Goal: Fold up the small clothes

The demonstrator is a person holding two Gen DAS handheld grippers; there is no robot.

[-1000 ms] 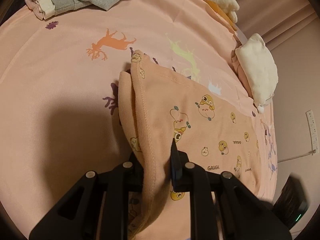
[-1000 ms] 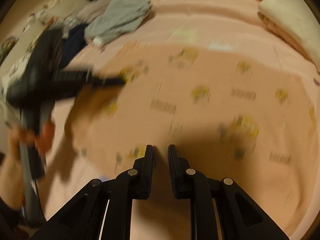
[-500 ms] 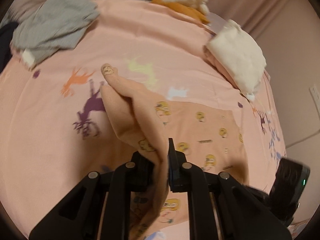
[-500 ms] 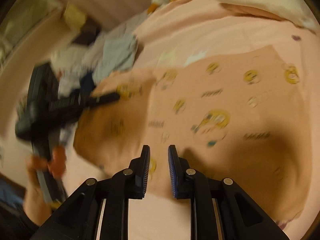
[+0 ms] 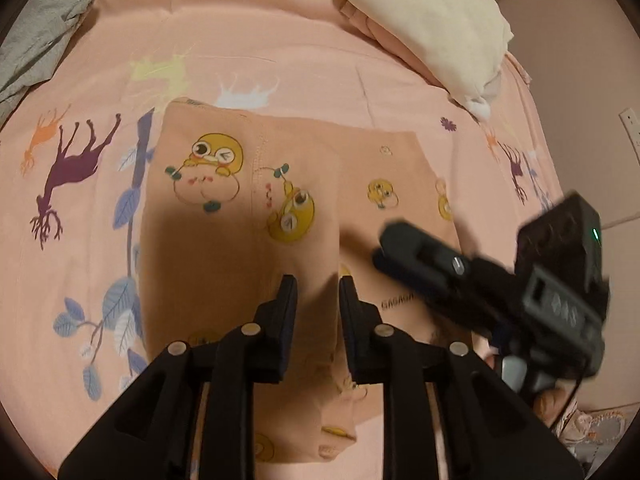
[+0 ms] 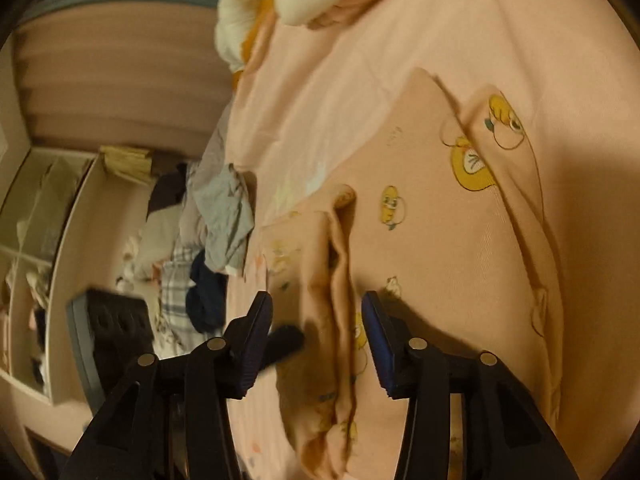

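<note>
A small peach garment with yellow cartoon prints (image 5: 248,200) lies on the pink bed sheet (image 5: 280,60), one side folded over the middle. My left gripper (image 5: 318,284) is open just above the folded layer, holding nothing. My right gripper (image 6: 318,304) is open with its jaws either side of a raised ridge of the same garment (image 6: 440,240). It also shows in the left wrist view (image 5: 420,256), low over the garment's right part. The left gripper's fingertip (image 6: 284,342) peeks beside it in the right wrist view.
A folded cream cloth (image 5: 436,20) lies on a pink stack at the far right of the bed. Grey clothing (image 5: 36,48) lies at the far left. A heap of other clothes (image 6: 200,248) and a shelf unit (image 6: 36,240) lie beyond the bed's edge.
My left gripper carried the garment's edge over to the right, laid it down and opened. My right gripper opened wider and came down onto the garment's fold.
</note>
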